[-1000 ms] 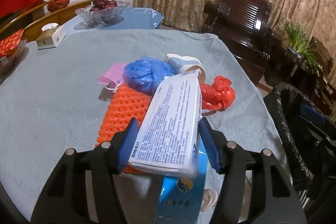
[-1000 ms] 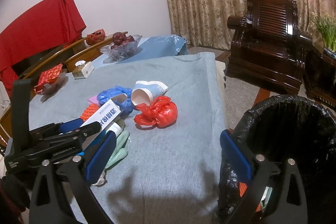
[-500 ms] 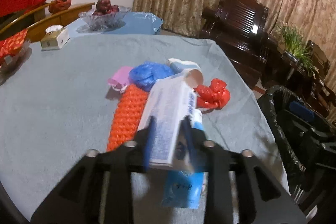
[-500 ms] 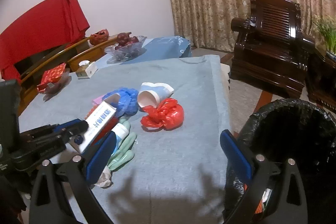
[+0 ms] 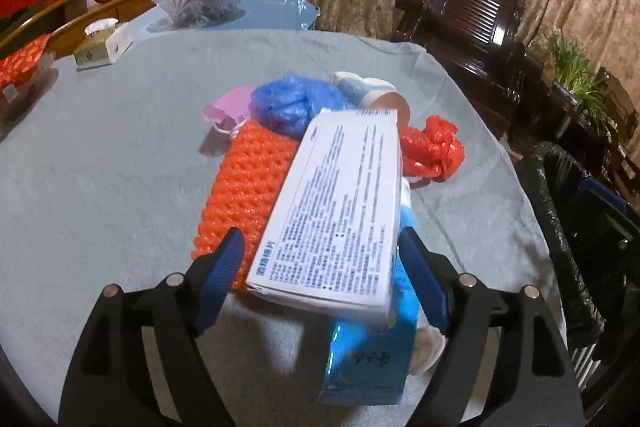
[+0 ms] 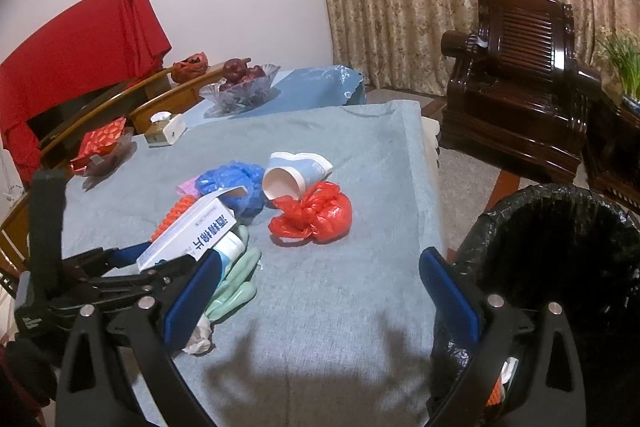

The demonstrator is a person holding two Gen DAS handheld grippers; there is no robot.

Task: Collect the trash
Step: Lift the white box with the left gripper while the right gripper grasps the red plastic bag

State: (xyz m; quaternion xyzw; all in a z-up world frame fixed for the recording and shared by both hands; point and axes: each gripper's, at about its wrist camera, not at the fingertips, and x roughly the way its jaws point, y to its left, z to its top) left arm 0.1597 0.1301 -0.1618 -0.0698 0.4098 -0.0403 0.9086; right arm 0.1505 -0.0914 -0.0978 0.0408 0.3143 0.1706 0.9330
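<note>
Blue packet (image 5: 368,367) half under white box (image 5: 340,211)

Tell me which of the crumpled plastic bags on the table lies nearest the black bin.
The red bag. It sits on the bin side of the pile, beside the tipped cup; the blue bag lies beyond that cup.

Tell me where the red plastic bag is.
Red plastic bag: on the grey-blue tablecloth, touching the tipped paper cup, at the trash pile's side facing the black-lined bin.
</note>
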